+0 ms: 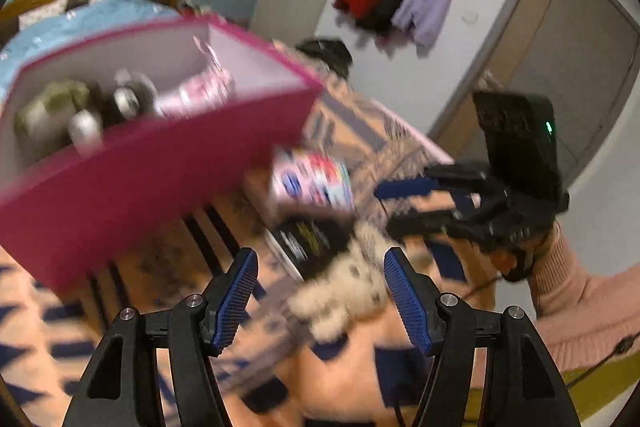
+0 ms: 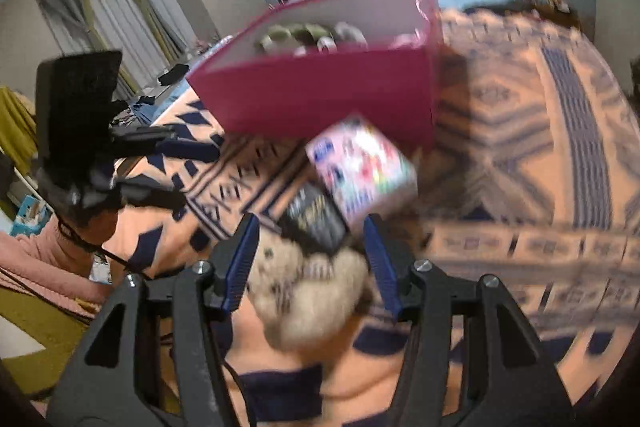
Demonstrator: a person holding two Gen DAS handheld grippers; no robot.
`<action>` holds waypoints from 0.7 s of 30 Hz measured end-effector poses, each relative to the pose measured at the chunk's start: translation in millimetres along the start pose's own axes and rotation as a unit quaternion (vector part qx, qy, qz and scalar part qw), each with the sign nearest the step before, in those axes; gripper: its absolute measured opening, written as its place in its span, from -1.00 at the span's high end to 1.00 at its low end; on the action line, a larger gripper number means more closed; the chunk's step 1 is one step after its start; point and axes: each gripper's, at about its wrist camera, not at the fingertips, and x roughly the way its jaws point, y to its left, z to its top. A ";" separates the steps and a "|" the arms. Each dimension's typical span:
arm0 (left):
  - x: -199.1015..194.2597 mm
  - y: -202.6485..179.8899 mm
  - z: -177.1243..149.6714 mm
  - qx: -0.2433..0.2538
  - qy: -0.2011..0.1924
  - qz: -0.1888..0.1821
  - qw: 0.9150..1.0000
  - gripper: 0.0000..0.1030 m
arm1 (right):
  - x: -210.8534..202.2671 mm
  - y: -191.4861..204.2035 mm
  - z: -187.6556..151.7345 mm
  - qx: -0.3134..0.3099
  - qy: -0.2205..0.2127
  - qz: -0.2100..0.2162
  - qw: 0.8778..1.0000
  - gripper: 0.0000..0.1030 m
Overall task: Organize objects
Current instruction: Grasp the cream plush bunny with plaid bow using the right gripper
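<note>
On a patterned bedspread (image 2: 520, 131) in a bedroom, a pink box (image 2: 320, 99) stood behind a stuffed toy (image 2: 304, 291). Both hand-held grippers, left (image 1: 320, 287) and right (image 2: 312, 259), hovered open and empty; centring one over the toy before squeezing looked wisest.

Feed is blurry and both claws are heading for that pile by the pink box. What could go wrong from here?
1. The fluffy cream plush toy, black box and colourful carton lie crowded together; the open right claw may catch two at once.
2. Both claws aim at the same pile; the left claw could bump the right.
3. The pink storage box sits right behind the pile on soft bedding; a push might tip it.
</note>
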 end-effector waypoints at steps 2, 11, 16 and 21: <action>12.9 -3.7 -12.1 -0.010 0.024 -0.017 1.000 -0.30 | 5.0 -8.1 -8.6 0.023 0.008 -0.001 1.000 -0.09; 26.2 -22.7 -42.5 -0.022 0.058 -0.055 0.997 -0.30 | 23.7 -28.3 -27.8 0.079 0.025 0.022 0.996 0.00; 36.6 -29.6 -49.8 -0.030 0.073 -0.076 0.994 -0.30 | 20.9 -22.7 -33.1 0.085 0.021 0.033 0.996 0.18; 48.9 -26.4 -47.3 -0.051 0.069 -0.075 0.993 -0.30 | 19.0 -13.9 -39.0 0.098 0.023 0.046 0.994 0.18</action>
